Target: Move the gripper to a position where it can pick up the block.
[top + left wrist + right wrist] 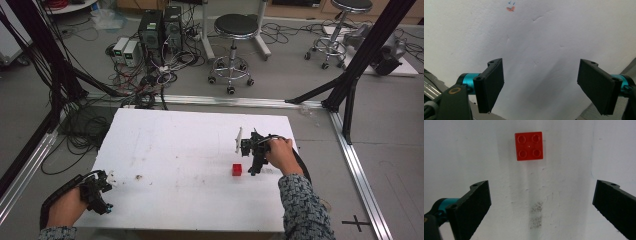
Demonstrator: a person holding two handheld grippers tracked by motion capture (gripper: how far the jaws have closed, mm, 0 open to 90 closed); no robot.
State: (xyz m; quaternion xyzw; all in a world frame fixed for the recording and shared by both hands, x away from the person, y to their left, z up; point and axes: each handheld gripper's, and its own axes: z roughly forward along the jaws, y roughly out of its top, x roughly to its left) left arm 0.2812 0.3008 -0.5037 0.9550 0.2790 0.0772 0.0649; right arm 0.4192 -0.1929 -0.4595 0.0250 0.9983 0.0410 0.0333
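Note:
A small red four-stud brick (237,169) lies on the white table (175,150), right of centre. My right gripper (256,159) hovers just to the right of it, held by a hand in a patterned sleeve. In the right gripper view the red brick (529,145) lies flat ahead of the gripper (541,207), whose jaws stand wide open with nothing between them. My left gripper (102,192) rests at the table's front left corner. In the left gripper view this gripper (541,87) is open over bare white table.
A thin white upright piece (238,139) stands beside the right gripper. Small dark marks (138,177) dot the table near the left gripper. Black frame posts (350,75), cables, computers (160,30) and two stools (235,30) stand on the floor beyond the table.

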